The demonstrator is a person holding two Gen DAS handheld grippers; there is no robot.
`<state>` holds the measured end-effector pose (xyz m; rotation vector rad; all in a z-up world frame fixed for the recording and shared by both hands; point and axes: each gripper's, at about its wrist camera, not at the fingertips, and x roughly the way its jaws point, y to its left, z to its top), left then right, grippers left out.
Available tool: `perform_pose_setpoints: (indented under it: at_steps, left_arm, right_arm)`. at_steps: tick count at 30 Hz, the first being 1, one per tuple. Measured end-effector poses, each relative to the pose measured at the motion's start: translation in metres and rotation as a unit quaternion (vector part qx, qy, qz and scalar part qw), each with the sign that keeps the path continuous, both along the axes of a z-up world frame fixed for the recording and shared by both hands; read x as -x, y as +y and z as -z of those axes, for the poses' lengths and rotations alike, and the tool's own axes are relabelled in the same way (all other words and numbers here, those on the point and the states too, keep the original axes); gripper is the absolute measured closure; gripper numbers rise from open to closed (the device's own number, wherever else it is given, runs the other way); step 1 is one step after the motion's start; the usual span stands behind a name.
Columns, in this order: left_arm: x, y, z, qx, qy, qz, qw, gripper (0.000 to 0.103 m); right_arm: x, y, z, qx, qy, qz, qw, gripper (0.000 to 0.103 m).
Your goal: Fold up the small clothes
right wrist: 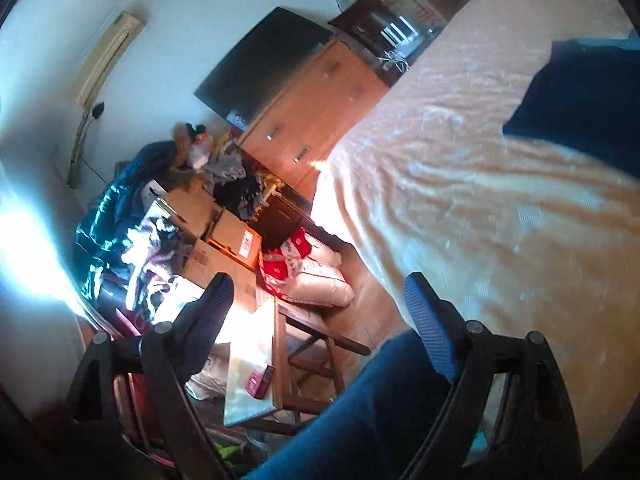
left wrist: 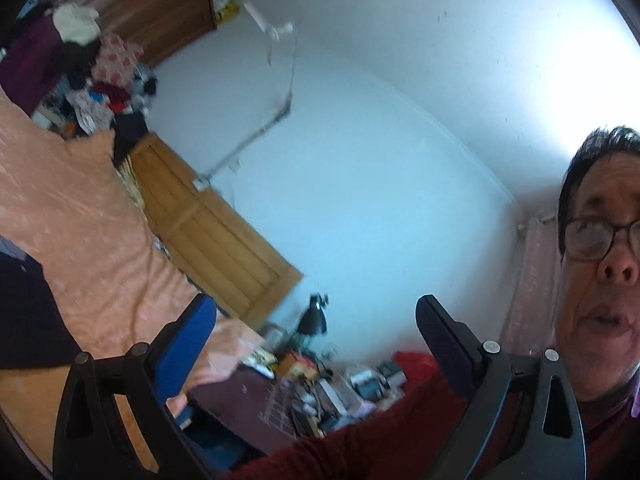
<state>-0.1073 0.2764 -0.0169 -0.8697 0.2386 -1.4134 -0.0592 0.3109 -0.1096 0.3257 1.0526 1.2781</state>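
A dark navy garment (right wrist: pixel 580 108) lies on the peach bedspread (right wrist: pixel 480 184) at the upper right of the right wrist view. In the left wrist view, the same dark garment (left wrist: pixel 28 312) shows at the left edge on the bedspread (left wrist: pixel 80 208). My left gripper (left wrist: pixel 316 320) is open and empty, tilted up toward the wall and ceiling, far from the garment. My right gripper (right wrist: pixel 320 292) is open and empty too, held off the bed's edge above the floor and a person's blue-jeaned leg (right wrist: pixel 372 408).
A person's head and red sleeve (left wrist: pixel 360 440) fill the lower right of the left wrist view. A wooden headboard (left wrist: pixel 216 232), a cluttered side table (left wrist: pixel 320 384) and a clothes pile (left wrist: pixel 100 80) stand around the bed. Boxes (right wrist: pixel 224 240), a dresser (right wrist: pixel 316 116) and a small table (right wrist: pixel 256 364) crowd the floor.
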Motion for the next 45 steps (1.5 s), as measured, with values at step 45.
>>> perform_pose_setpoints:
  at_steps: [45]
  left_arm:
    - [-0.245,0.144,0.336,-0.180,0.392,-0.447,0.7833,0.025]
  right_arm:
    - [-0.095,-0.165,0.043,0.153,-0.030,0.268,0.951,0.012]
